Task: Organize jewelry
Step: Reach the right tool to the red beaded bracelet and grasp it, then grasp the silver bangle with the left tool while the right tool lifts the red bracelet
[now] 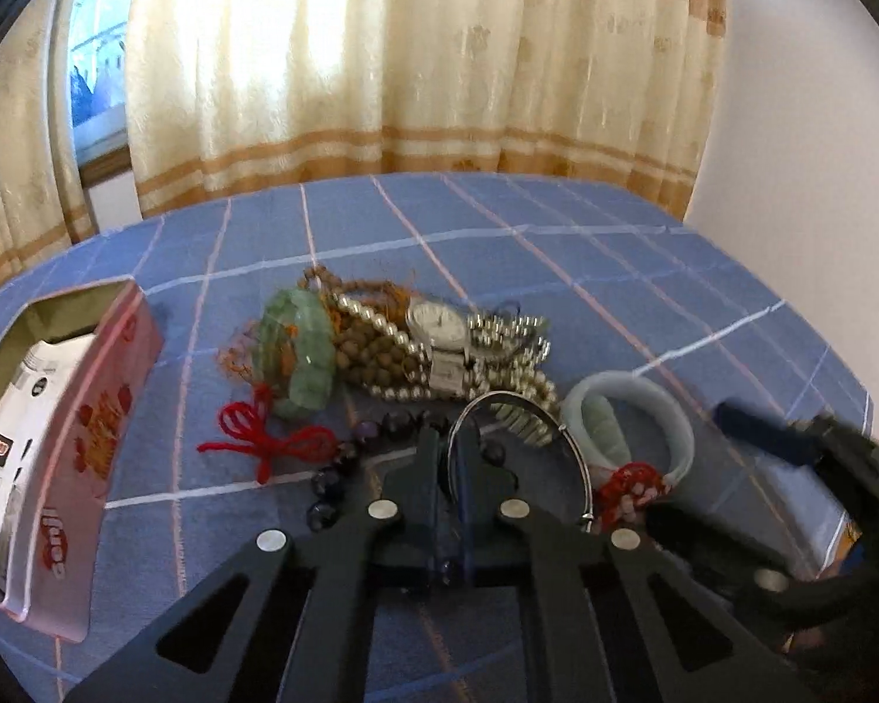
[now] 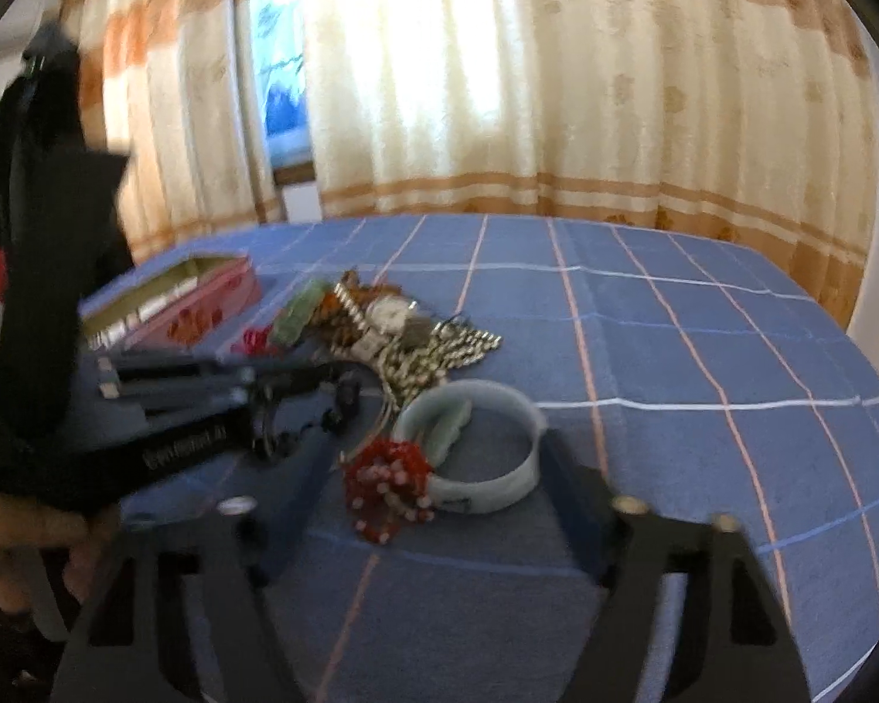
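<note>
A heap of jewelry lies on the blue checked cloth: a green jade bracelet (image 1: 299,345), brown bead strands (image 1: 369,351), a silver watch (image 1: 439,325) and a dark bead string (image 1: 346,457). My left gripper (image 1: 454,445) is shut on a thin silver bangle (image 1: 556,427). A pale jade bangle (image 2: 469,445) with a red bead piece (image 2: 389,474) lies between the fingers of my open right gripper (image 2: 433,463), which rests low over it. The left gripper shows in the right wrist view (image 2: 299,386), left of the bangle.
A pink tin box (image 1: 82,427), open and with a printed packet inside, stands at the left on the cloth (image 1: 615,269). It also shows in the right wrist view (image 2: 193,299). Cream curtains (image 1: 381,58) hang behind the table's far edge.
</note>
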{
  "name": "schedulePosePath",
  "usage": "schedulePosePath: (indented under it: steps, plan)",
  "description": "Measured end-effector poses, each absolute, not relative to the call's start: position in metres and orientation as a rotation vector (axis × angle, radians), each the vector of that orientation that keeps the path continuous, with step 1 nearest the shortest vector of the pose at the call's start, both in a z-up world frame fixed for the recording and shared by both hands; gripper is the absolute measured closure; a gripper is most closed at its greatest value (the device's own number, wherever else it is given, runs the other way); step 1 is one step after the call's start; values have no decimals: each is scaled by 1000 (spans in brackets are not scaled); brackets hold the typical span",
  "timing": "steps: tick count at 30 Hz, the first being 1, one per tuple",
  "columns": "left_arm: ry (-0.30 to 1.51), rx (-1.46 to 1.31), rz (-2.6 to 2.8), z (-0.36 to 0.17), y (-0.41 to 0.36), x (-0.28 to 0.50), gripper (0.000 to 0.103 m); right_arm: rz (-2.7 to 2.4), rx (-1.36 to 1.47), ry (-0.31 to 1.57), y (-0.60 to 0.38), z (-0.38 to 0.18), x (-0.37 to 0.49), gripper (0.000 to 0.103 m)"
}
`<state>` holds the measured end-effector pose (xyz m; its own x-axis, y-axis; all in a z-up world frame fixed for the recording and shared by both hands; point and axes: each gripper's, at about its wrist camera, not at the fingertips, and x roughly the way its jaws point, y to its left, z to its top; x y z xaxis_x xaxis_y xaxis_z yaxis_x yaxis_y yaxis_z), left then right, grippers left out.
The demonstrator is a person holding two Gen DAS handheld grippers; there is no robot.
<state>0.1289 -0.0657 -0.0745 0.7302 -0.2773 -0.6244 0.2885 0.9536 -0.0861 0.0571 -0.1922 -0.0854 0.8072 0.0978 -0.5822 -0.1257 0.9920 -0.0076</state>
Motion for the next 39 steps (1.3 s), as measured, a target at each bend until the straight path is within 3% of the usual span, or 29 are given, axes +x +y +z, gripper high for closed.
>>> schedulePosePath:
  steps: [1, 3, 5, 7, 12, 26, 29, 30, 31, 35, 38, 39]
  plan:
    - [676, 12, -316, -74, -64, 128, 99, 125, -58, 629, -190, -87, 59, 56]
    - [665, 6, -324, -73, -63, 126, 99, 125, -84, 648, -186, -92, 61, 59]
    - [653, -4, -326, -71, -60, 124, 99, 125, -117, 643, -182, -92, 60, 69]
    - [636, -12, -323, -69, -58, 123, 99, 137, -134, 655, -179, -93, 63, 87]
    - [623, -51, -330, -66, -52, 124, 99, 166, -105, 632, -183, -89, 59, 99]
    - [548, -58, -313, -44, -40, 108, 99, 153, -121, 557, -185, -50, 57, 100]
    - [541, -50, -281, -45, -35, 108, 99, 142, -149, 596, -182, -59, 60, 72]
    - [539, -48, -272, -46, -33, 108, 99, 134, -172, 601, -178, -63, 60, 48]
    - [539, -48, -266, -47, -31, 108, 99, 133, -185, 599, -176, -66, 60, 41]
    - [540, -53, -239, -50, -21, 110, 99, 139, -217, 648, -172, -79, 63, 44]
    - [540, -53, -237, -51, -19, 110, 98, 138, -262, 701, -169, -92, 68, 62]
    - [540, -55, -238, -51, -18, 110, 98, 136, -277, 703, -168, -95, 69, 75]
